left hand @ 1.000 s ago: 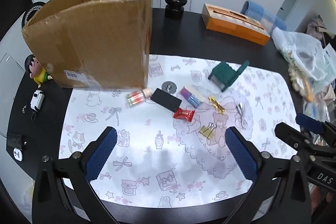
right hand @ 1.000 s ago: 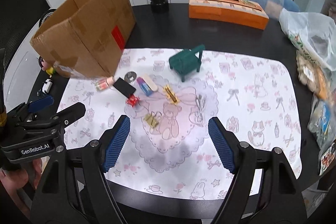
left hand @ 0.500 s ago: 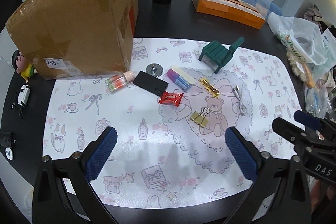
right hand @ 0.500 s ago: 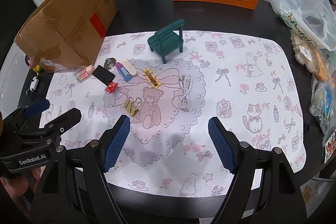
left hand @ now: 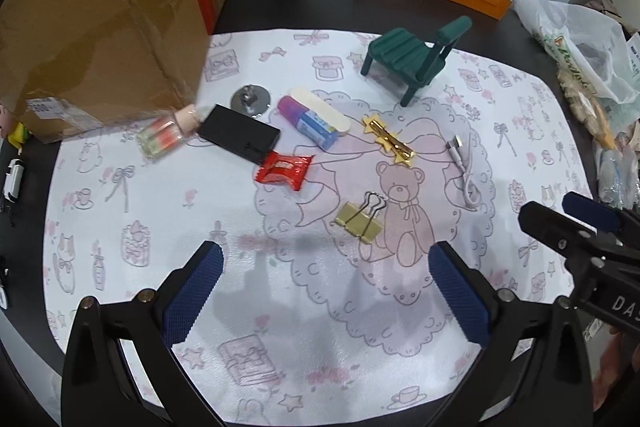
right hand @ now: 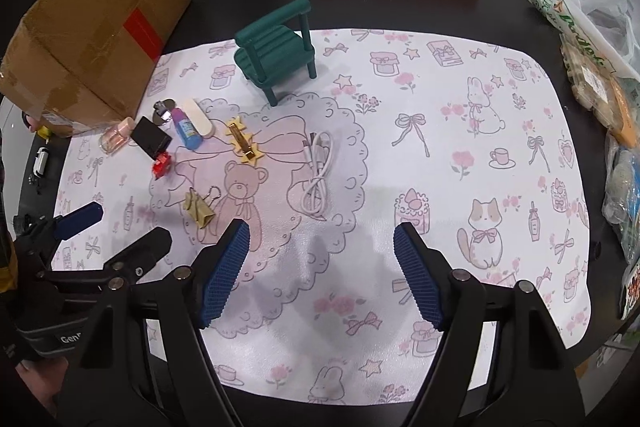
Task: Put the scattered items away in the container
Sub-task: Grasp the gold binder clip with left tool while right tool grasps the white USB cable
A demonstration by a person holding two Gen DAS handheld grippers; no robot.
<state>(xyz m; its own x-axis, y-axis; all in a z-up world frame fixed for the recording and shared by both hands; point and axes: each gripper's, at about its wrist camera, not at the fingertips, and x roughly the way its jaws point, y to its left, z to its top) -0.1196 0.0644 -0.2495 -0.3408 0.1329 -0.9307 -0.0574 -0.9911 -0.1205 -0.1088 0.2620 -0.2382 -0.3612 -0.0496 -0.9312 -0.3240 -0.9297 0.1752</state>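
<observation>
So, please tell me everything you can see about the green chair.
The green chair is a miniature, dark green and apparently plastic, with a ribbed seat, slatted back, rounded top rail and four thin legs. It stands upright on the patterned mat, near its far edge, beyond the gold hair clip and to the right of the cardboard box. Nothing touches it but the mat.

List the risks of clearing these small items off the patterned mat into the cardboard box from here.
1. The small clear bottle, black rectangular case and red candy wrapper lie touching or nearly so; a grab may nudge the neighbours.
2. The brown cardboard box has tall walls, so low carries may hit its side.
3. The loose white coiled cable may dangle and snag the green toy chair.
</observation>
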